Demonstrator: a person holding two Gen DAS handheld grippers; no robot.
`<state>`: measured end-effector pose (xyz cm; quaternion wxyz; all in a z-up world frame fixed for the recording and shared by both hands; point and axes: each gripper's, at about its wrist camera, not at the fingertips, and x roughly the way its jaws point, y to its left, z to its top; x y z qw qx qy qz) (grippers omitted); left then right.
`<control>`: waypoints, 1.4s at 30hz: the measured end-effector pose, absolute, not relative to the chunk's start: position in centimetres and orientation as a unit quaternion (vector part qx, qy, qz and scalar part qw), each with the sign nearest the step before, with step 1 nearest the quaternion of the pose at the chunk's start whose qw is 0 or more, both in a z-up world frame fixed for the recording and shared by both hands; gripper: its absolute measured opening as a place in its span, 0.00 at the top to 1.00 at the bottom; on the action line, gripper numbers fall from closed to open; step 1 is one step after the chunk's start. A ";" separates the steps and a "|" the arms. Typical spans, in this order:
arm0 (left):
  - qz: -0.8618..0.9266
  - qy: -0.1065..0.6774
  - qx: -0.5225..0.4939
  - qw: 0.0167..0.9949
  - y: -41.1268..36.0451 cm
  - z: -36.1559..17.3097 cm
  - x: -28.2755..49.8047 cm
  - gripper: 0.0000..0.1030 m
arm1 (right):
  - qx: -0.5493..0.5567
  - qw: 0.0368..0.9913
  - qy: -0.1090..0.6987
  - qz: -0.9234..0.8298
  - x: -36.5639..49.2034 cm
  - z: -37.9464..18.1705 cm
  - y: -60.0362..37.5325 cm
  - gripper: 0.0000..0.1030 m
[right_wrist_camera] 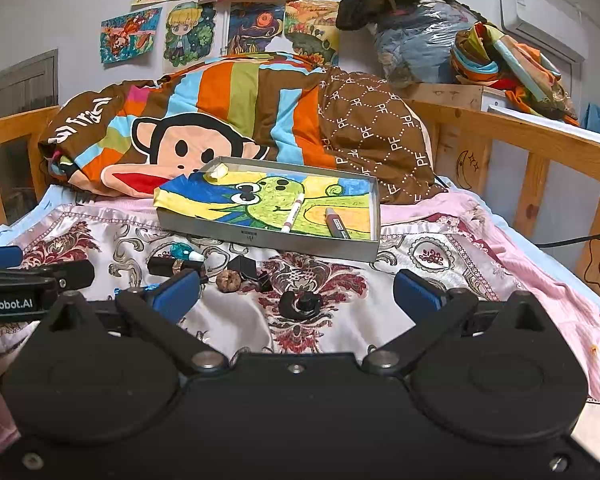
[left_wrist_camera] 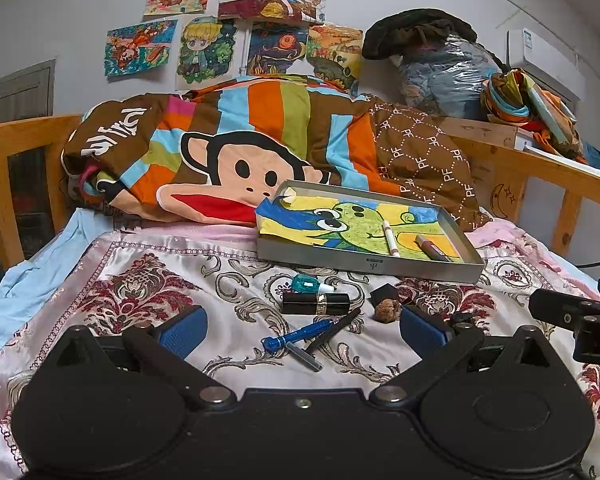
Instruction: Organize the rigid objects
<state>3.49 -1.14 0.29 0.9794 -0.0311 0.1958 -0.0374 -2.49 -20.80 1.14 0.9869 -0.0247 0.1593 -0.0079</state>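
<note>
Both claws hang over the patterned bedspread with nothing in them: the left gripper [left_wrist_camera: 302, 332] has its blue pads wide apart, and so does the right gripper [right_wrist_camera: 296, 292]. The loose things lie on the cloth just beyond them, near the front wall of the grey tray [left_wrist_camera: 374, 266], which already holds a white marker [left_wrist_camera: 391, 238] and a dark red marker [left_wrist_camera: 430, 247] on a frog drawing. The move seems to turn on the blue pen [left_wrist_camera: 298, 335]: it lies almost centred between the left claw's fingers, its long axis slanting from near-left to far-right, so a straight closing would catch it askew. A grey pen [left_wrist_camera: 304, 356] and a black pen [left_wrist_camera: 334, 330] touch or cross it. Just beyond lie a black tube [left_wrist_camera: 316, 303], set left to right, and a teal bottle [left_wrist_camera: 312, 283]. The right claw is nearer the walnut [right_wrist_camera: 228, 280] and a black knob [right_wrist_camera: 302, 305], which sits between its fingers. Readable writing: "PF" repeated on the brown quilt [right_wrist_camera: 364, 120], and "enRobot.AI" on the left gripper's body in the right view.
</note>
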 end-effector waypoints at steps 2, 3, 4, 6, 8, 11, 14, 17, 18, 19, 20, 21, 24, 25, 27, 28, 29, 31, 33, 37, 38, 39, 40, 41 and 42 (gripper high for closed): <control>-0.037 0.196 -0.031 0.979 -1.2 0.3 3.5 0.01 | -0.025 0.987 0.159 -0.008 -2.5 1.1 -20.8 0.00; -0.037 0.196 -0.030 0.979 -1.2 0.3 3.5 0.01 | -0.025 0.987 0.159 -0.008 -2.5 1.1 -20.8 0.00; -0.038 0.196 -0.030 0.979 -1.1 0.3 3.5 0.01 | -0.025 0.987 0.159 -0.008 -2.5 1.1 -20.8 0.00; -0.038 0.196 -0.031 0.979 -1.1 0.2 3.5 0.01 | -0.025 0.987 0.159 -0.008 -2.5 1.1 -20.8 0.00; -0.038 0.196 -0.031 0.979 -1.0 0.2 3.5 0.01 | -0.025 0.987 0.160 -0.008 -2.5 1.1 -20.8 0.00; -0.037 0.197 -0.031 0.979 -0.8 0.0 3.4 0.01 | -0.027 0.986 0.162 -0.007 -2.5 0.9 -20.8 0.00; -0.037 0.200 -0.032 0.979 -0.6 -0.4 3.4 0.01 | -0.031 0.986 0.166 -0.005 -2.4 0.8 -20.7 0.00; -0.035 0.204 -0.032 0.978 -0.3 -0.7 3.4 0.01 | -0.035 0.985 0.170 -0.002 -2.3 0.7 -20.7 0.00; -0.035 0.205 -0.032 0.978 -0.2 -0.8 3.4 0.01 | -0.036 0.984 0.172 -0.002 -2.3 0.7 -20.7 0.00; -0.034 0.207 -0.032 0.977 -0.2 -0.7 3.6 0.01 | -0.036 0.984 0.174 0.000 -2.2 0.7 -20.7 0.00; -0.033 0.209 -0.032 0.977 -0.2 -0.7 3.7 0.01 | -0.037 0.984 0.176 0.000 -2.1 0.7 -20.7 0.00; -0.032 0.211 -0.033 0.976 -0.2 -0.7 3.7 0.01 | -0.038 0.983 0.177 0.001 -2.1 0.7 -20.7 0.00; -0.031 0.218 -0.037 0.975 -0.1 -0.8 4.0 0.01 | -0.040 0.982 0.183 0.001 -1.9 0.6 -20.8 0.00; -0.030 0.221 -0.038 0.974 0.0 -0.9 4.1 0.01 | -0.040 0.982 0.185 0.001 -1.8 0.6 -20.8 0.00; -0.029 0.227 -0.039 0.973 0.0 -1.1 4.3 0.01 | -0.040 0.981 0.190 0.001 -1.6 0.6 -20.8 0.00; -0.029 0.229 -0.040 0.972 0.0 -1.2 4.5 0.01 | -0.041 0.980 0.193 0.001 -1.5 0.6 -20.8 0.00; -0.028 0.231 -0.041 0.972 0.0 -1.2 4.6 0.01 | -0.041 0.980 0.195 0.002 -1.4 0.5 -20.8 0.00; -0.029 0.236 -0.044 0.970 -0.1 -1.3 4.9 0.01 | -0.046 0.978 0.203 0.006 -1.0 0.5 -20.7 0.00; -0.029 0.242 -0.048 0.969 -0.1 -1.5 5.2 0.01 | -0.053 0.976 0.211 0.018 -0.6 0.4 -20.5 0.00; -0.029 0.258 -0.062 0.964 0.1 -2.0 6.1 0.01 | -0.076 0.970 0.225 0.052 0.4 0.5 -19.8 0.00; -0.027 0.262 -0.064 0.963 0.1 -2.2 6.3 0.01 | -0.081 0.969 0.228 0.057 0.7 0.4 -19.7 0.00; -0.027 0.265 -0.067 0.961 0.2 -2.3 6.5 0.01 | -0.085 0.967 0.232 0.061 1.0 0.4 -19.6 0.00; -0.027 0.267 -0.070 0.961 0.3 -2.4 6.8 0.01 | -0.087 0.966 0.237 0.064 1.5 0.3 -19.6 0.00; -0.027 0.266 -0.072 0.961 0.3 -2.4 7.2 0.01 | -0.088 0.964 0.242 0.068 2.0 0.2 -19.6 0.00; -0.027 0.265 -0.073 0.961 0.4 -2.4 7.6 0.01 | -0.087 0.962 0.248 0.072 2.4 0.1 -19.6 0.00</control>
